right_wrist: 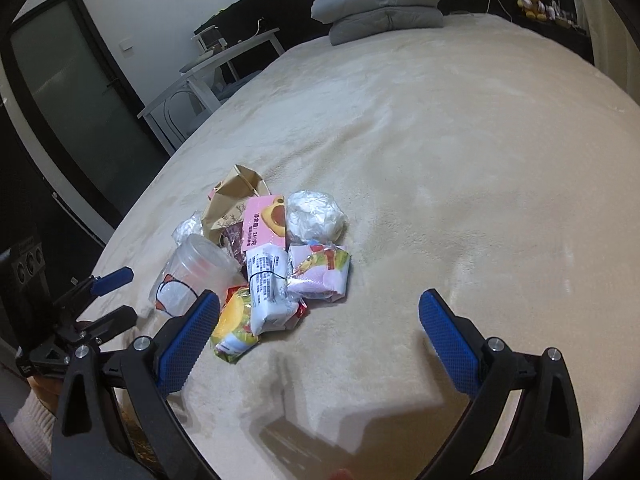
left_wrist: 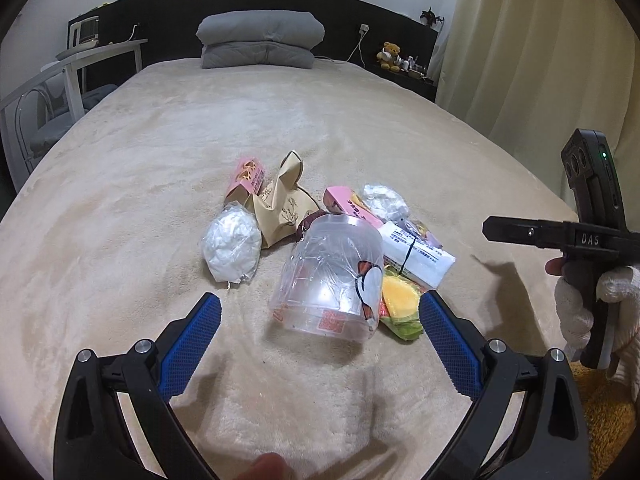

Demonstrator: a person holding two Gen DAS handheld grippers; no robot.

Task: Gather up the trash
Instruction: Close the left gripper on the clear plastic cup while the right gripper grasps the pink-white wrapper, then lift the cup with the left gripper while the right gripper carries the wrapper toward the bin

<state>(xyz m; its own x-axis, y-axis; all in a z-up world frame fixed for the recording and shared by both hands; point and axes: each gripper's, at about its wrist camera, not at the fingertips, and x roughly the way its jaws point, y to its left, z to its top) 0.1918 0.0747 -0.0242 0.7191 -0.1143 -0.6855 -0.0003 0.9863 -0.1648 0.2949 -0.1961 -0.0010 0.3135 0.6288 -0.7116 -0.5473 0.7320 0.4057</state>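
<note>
A small heap of trash lies on the cream plush bedspread (left_wrist: 160, 160), and the clear plastic measuring cup (left_wrist: 328, 276) lying on its side is the landmark. Touching the cup's right side are a yellow-and-green snack wrapper (left_wrist: 400, 304) and a white printed packet bound with a black band (left_wrist: 416, 252). Behind the cup sit a crumpled brown paper bag (left_wrist: 280, 208), a pink carton (left_wrist: 246, 178) and a second pink box (left_wrist: 348, 204); beyond that box rests a clear bag of white tissue (left_wrist: 384, 200). Left of the cup, just apart from it, lies a white wad in a plastic bag (left_wrist: 232, 248). From the right wrist view a pink-and-green pouch (right_wrist: 320, 272) lies right of the banded packet.

The left gripper (left_wrist: 320, 320) hangs spread wide, empty, its blue-padded fingers (left_wrist: 200, 336) flanking the cup's near end without touching it. The right gripper (right_wrist: 320, 320) is likewise released and holds nothing; its left finger overlaps the snack wrapper in view, and I cannot tell if they touch.

Far beyond the cup, a folded grey duvet (left_wrist: 260, 40) lies at a black headboard (left_wrist: 168, 20). A white desk (left_wrist: 80, 60) stands off to the left, a beige curtain (left_wrist: 540, 60) to the right, with a small teddy bear (left_wrist: 390, 54) on a dark shelf.
</note>
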